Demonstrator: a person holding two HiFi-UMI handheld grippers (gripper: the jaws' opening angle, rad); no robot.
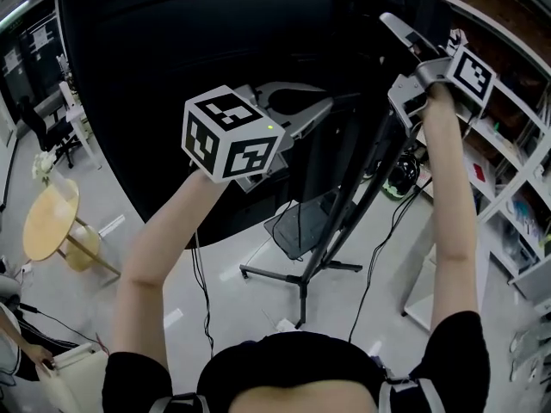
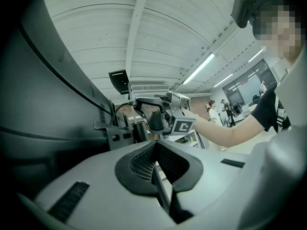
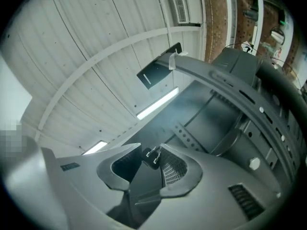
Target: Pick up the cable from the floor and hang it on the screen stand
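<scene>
My right gripper (image 1: 392,22) is raised high beside the back of the big black screen (image 1: 172,41), jaws pointing up. In the right gripper view it (image 3: 151,150) is shut on the cable's black plug (image 3: 154,158), whose metal prongs stick out past the pads, close to the stand's grey bracket (image 3: 230,90). My left gripper (image 1: 331,100) is held level lower down, by the stand's pole (image 1: 344,205). Its jaws (image 2: 154,145) are closed on a thin dark run of cable (image 2: 160,186). From there I see the right gripper (image 2: 163,109) and a cable loop (image 2: 120,108).
The stand's feet (image 1: 301,274) spread over the pale floor, with black cables (image 1: 202,299) trailing down. A round yellow table (image 1: 52,222) is at the left and white shelves (image 1: 516,188) at the right. A person (image 1: 17,342) sits at the lower left.
</scene>
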